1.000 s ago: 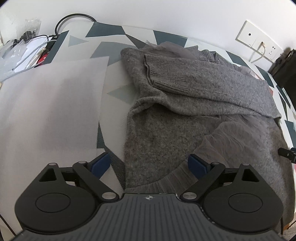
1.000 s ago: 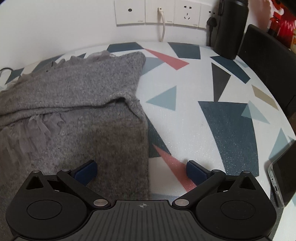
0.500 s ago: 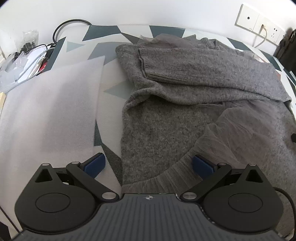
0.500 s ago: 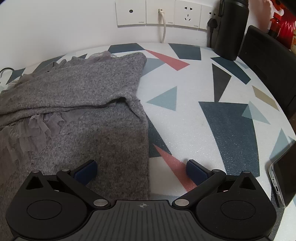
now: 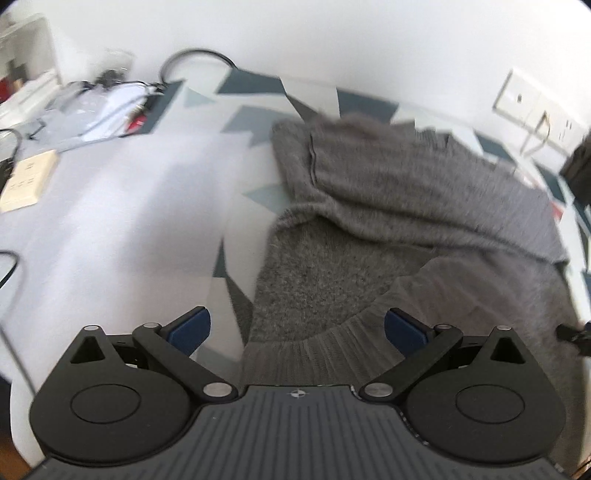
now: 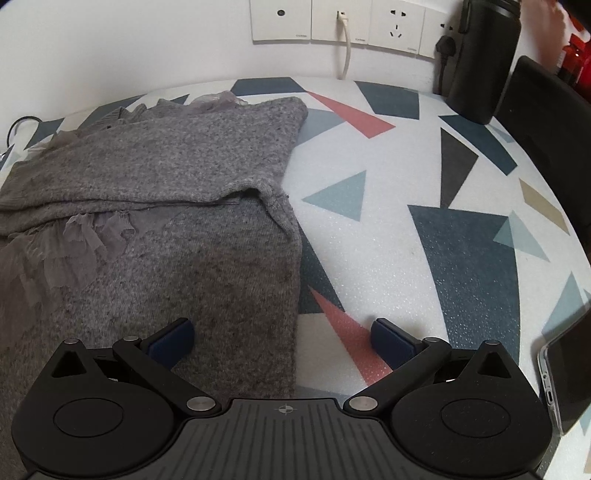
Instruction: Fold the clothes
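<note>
- Grey knitted sweater [image 6: 177,206] with gauzy ruffle lies on the triangle-patterned table [image 6: 406,229], sleeves folded in.
- Left gripper [image 5: 297,328] and right gripper [image 6: 282,338]: released, empty, straddling the hem at 6 o'clock.
- Next, likely: pinch hem corners, fold toward 12 o'clock.

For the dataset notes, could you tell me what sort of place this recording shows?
Probably a home or office room used as a work table: a grey sweater lies on a foam mat with coloured triangles, below wall sockets, with a phone and cables nearby.

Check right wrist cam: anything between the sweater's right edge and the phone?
Nothing: in the right wrist view, only bare triangle-patterned mat lies between the grey sweater and the phone. The open right gripper straddles the sweater's edge.
</note>
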The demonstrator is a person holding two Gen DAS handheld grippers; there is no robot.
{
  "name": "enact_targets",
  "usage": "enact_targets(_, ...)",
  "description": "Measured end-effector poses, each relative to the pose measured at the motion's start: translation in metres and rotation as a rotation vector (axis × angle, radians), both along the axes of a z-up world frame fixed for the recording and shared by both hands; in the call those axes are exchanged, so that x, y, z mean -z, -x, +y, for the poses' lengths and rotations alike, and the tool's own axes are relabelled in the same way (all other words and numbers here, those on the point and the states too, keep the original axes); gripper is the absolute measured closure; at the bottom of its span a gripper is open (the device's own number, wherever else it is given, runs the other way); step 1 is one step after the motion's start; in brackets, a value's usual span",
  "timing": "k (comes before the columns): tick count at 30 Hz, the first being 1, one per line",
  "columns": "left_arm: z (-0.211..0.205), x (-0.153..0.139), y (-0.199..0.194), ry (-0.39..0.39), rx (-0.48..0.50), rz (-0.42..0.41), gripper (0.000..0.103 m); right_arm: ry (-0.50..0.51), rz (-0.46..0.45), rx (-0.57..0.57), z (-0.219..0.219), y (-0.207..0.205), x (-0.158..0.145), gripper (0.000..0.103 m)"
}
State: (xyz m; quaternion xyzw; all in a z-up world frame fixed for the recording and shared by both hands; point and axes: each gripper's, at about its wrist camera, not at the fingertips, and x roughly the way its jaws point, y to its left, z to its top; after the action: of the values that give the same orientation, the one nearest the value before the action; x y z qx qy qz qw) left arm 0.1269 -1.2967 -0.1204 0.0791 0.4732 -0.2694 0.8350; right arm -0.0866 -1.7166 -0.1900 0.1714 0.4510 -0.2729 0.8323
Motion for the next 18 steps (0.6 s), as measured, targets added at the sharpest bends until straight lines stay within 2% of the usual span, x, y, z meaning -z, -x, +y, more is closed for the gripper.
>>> enact_targets(8,0.052,-0.019,0.038,0.024,-0.137,-0.028,0.001,0.015,-0.017,0.008,0.001,0.001,0.001,0.001)
enact_targets(13,0.071,-0.02,0.05,-0.01,-0.107,-0.056,0.001,0.009,-0.016,0.02,-0.002,-0.002,0.001,0.001)
enact_targets(18,0.075,-0.01,0.047,0.01,-0.044,-0.061,0.001,-0.012,-0.016,0.057,-0.005,0.004,-0.001,0.001)
